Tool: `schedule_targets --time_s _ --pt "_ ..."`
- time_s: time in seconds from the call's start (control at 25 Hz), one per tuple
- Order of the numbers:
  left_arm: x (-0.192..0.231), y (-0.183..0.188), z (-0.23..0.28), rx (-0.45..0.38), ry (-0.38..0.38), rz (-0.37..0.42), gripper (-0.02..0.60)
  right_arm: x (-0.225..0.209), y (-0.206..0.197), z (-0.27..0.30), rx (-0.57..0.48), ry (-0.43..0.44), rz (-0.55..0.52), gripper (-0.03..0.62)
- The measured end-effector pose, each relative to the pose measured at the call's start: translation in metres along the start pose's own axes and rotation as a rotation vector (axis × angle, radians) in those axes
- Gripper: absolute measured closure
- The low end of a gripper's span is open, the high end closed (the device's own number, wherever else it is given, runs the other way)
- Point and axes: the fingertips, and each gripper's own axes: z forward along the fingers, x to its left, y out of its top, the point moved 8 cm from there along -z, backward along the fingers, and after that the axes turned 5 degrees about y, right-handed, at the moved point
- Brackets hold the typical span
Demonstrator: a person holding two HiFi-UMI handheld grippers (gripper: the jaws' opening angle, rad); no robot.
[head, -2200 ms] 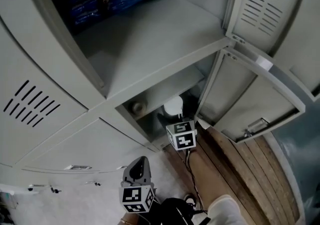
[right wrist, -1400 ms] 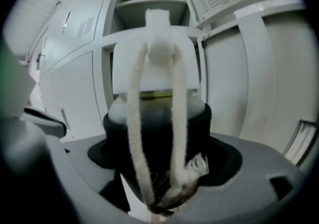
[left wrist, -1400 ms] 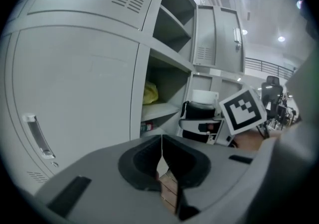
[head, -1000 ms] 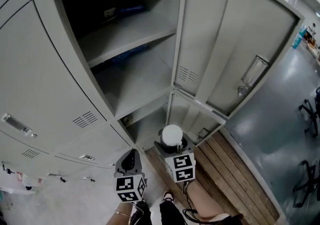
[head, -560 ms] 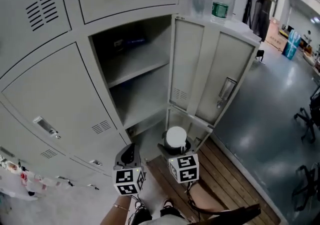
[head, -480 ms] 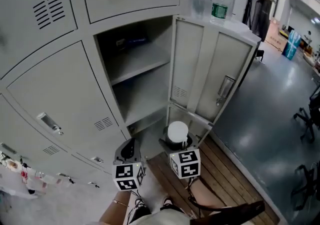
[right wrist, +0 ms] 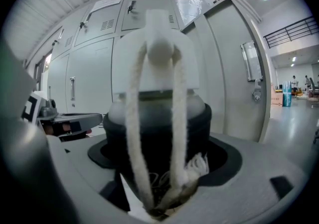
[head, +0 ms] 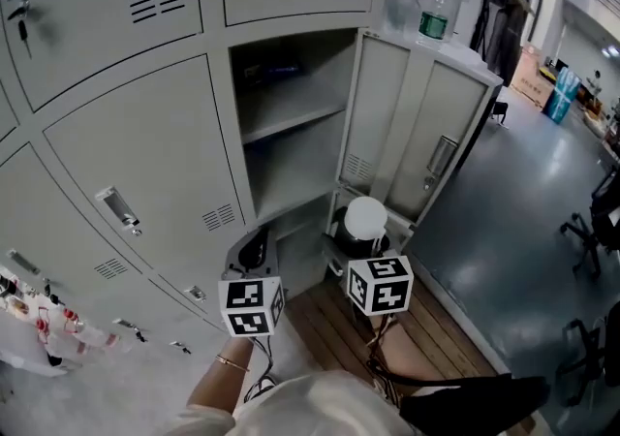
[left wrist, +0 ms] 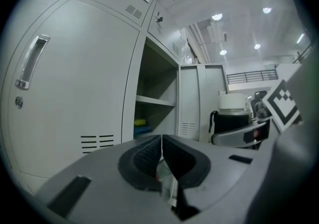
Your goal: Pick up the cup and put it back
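The cup [head: 366,221] has a black body, a white lid and a white rope loop. My right gripper [head: 361,238] is shut on its black body and holds it upright in front of the open grey locker [head: 291,124]. In the right gripper view the cup [right wrist: 157,118] fills the space between the jaws, with the rope hanging down its front. My left gripper [head: 254,252] hovers to the left of the cup, its pads [left wrist: 149,158] pressed together with nothing between them. From the left gripper view the cup [left wrist: 232,116] shows at the right.
The locker doors [head: 426,134] stand open to the right. A shelf [head: 291,119] crosses the compartment, with blue and yellow packs [left wrist: 141,126] below it. Plastic bottles [head: 433,13] stand on top. Wooden planks [head: 436,327] lie below, and office chairs [head: 596,221] at the right.
The cup has come out of the low compartment and now hangs in front of the locker in the right gripper. The head view has swung upward, showing more of the locker wall.
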Motion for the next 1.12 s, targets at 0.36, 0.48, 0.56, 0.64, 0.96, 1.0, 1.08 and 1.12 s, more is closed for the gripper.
schedule_targets --time_s 0.36,0.48,0.56,0.64,0.96,1.0,1.08,1.12 --pt "0.008 0.008 0.012 -0.007 -0.005 0.003 0.572 0.000 0.001 0.008 0.016 -0.009 0.016 0.172" --pt "0.010 0.007 0.012 -0.001 -0.003 0.007 0.572 0.002 0.000 0.010 0.026 0.001 0.019 0.172" --pt "0.013 0.007 0.011 -0.002 0.006 0.004 0.572 0.003 0.000 0.012 0.030 0.008 0.020 0.172" --pt "0.016 0.006 0.009 -0.001 0.016 0.003 0.572 0.005 0.001 0.015 0.032 0.016 0.018 0.172" --pt "0.029 0.004 -0.004 0.004 0.058 0.006 0.572 0.010 0.018 0.028 0.033 0.063 0.001 0.172" --pt "0.031 0.005 -0.006 0.003 0.063 0.007 0.572 0.011 0.022 0.030 0.030 0.068 -0.004 0.172" --pt "0.033 0.006 -0.010 0.000 0.073 0.009 0.572 0.012 0.031 0.036 0.024 0.075 -0.020 0.172" --pt "0.035 0.006 -0.013 -0.002 0.079 0.009 0.572 0.012 0.035 0.039 0.021 0.079 -0.027 0.172"
